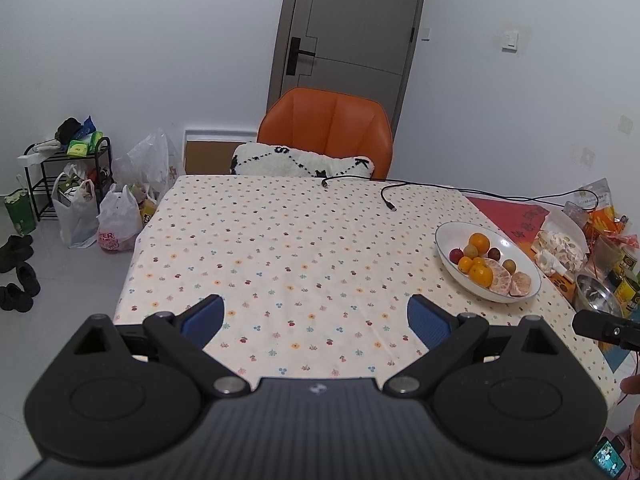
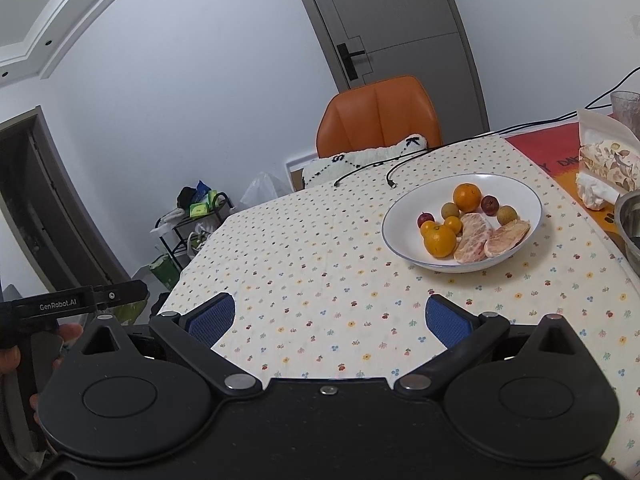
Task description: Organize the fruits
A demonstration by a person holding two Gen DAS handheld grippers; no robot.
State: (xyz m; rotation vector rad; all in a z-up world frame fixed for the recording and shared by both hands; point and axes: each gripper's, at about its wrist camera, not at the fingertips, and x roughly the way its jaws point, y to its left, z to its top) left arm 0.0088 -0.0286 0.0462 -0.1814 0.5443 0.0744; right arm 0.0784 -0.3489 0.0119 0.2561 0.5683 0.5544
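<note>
A white oval bowl (image 1: 448,232) (image 2: 520,192) stands on the flowered tablecloth, at the right of the left wrist view and right of centre in the right wrist view. It holds oranges (image 1: 479,242) (image 2: 466,196), small dark red and tan fruits, and peeled pomelo segments (image 1: 500,278) (image 2: 474,240). My left gripper (image 1: 316,316) is open above the near cloth, well left of the bowl. My right gripper (image 2: 332,316) is open too, short of the bowl, with nothing between its blue pads (image 2: 450,320).
An orange chair (image 1: 326,128) with a white cushion stands at the far table edge. Black cables (image 1: 390,196) lie across the far cloth. Snack packets, a metal bowl (image 1: 596,296) and tins crowd the right side. Bags and a rack (image 1: 68,176) are on the floor to the left.
</note>
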